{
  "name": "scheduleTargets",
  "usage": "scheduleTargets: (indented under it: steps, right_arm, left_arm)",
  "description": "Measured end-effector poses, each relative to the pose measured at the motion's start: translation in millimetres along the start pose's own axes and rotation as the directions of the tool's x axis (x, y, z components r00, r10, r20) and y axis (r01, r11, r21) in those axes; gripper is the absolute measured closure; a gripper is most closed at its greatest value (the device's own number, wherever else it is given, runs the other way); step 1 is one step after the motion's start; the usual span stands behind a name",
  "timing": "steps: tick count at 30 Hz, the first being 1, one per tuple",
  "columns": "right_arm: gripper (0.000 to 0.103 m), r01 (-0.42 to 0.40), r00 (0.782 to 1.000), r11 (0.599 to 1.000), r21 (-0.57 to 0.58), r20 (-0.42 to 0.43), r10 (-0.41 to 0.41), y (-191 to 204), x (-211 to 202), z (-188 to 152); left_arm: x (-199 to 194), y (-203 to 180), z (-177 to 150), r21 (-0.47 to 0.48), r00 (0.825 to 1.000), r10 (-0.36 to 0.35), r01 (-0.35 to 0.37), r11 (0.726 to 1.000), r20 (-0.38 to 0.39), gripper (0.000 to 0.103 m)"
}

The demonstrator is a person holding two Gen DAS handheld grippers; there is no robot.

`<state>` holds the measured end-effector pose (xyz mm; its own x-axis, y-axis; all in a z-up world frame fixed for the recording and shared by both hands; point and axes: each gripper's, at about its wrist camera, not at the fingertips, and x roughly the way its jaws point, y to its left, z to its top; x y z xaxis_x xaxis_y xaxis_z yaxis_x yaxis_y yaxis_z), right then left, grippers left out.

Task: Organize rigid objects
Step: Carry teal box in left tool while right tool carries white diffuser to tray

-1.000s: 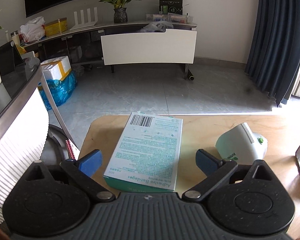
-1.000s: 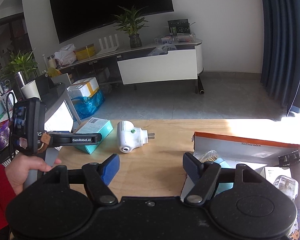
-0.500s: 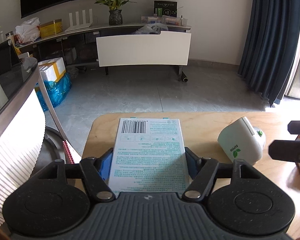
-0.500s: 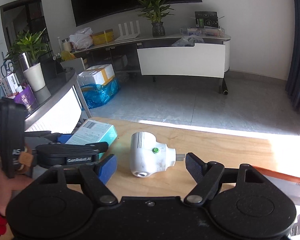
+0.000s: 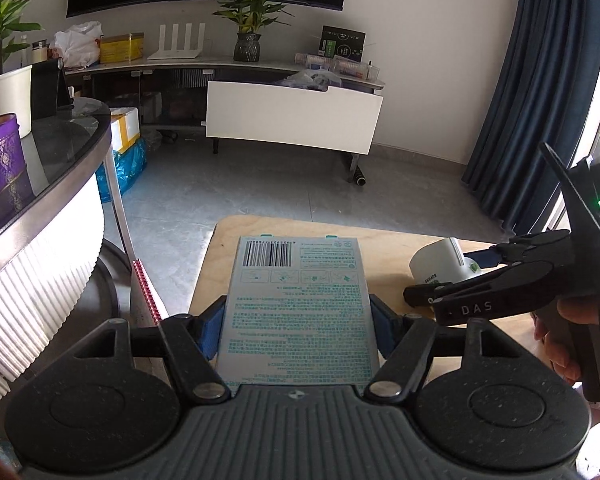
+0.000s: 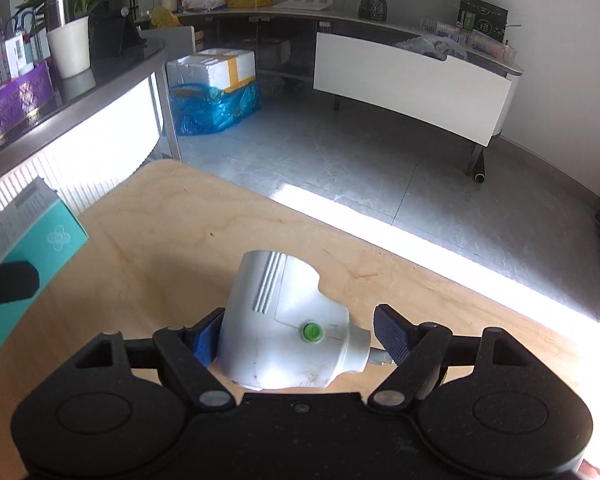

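While left gripper (image 5: 296, 330): clamped on the bandage box (image 5: 298, 308), keep it level
Right gripper (image 6: 298, 338): jaws opening around the white plug adapter (image 6: 290, 332); centre before squeezing

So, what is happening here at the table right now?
A person is tidying objects with two hand-held grippers. The left gripper is shut on a teal and white bandage box, held above the wooden table. The right gripper sits around a white plug adapter lying on the table; its jaws are opening and its pads do not yet clamp it.
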<state>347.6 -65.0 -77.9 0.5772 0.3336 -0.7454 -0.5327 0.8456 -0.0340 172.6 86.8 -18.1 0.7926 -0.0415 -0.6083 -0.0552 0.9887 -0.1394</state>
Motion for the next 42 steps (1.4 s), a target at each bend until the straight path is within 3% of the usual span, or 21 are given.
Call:
scheduleTargets:
  steps: [2,10,15,26,42]
  right_arm:
    - [0.018,-0.034,0.999,0.998,0.056,0.008,0.034,-5,-1,-3]
    - [0.019,-0.015,0.999,0.989,0.149,0.052,0.007,-2,-28,-21]
    - [0.019,-0.011,0.995,0.981,0.192,0.099,-0.008,7,-71,-31]
    - [0.019,0.025,0.982,0.974,0.224,0.176,-0.066,45,-167,-55]
    - [0.019,0.034,0.97,0.955,0.294,0.22,-0.102,66,-253,-109]
  left_arm:
    - [3,1,-2,-0.002,1.0,0.002,-0.002,1.0,-0.006,0.032]
    - [3,1,-5,0.002,1.0,-0.005,0.005,1.0,-0.006,0.032]
    - [-6,-8,-6,0.019,1.0,0.003,-0.003,1.0,0.0,0.032]
    - [-67,-31,-18,0.008,1.0,0.012,-0.012,1.0,0.025,0.032]
    - [-131,-47,-45,-0.001,0.999,0.026,-0.026,1.0,0.048,0.032]
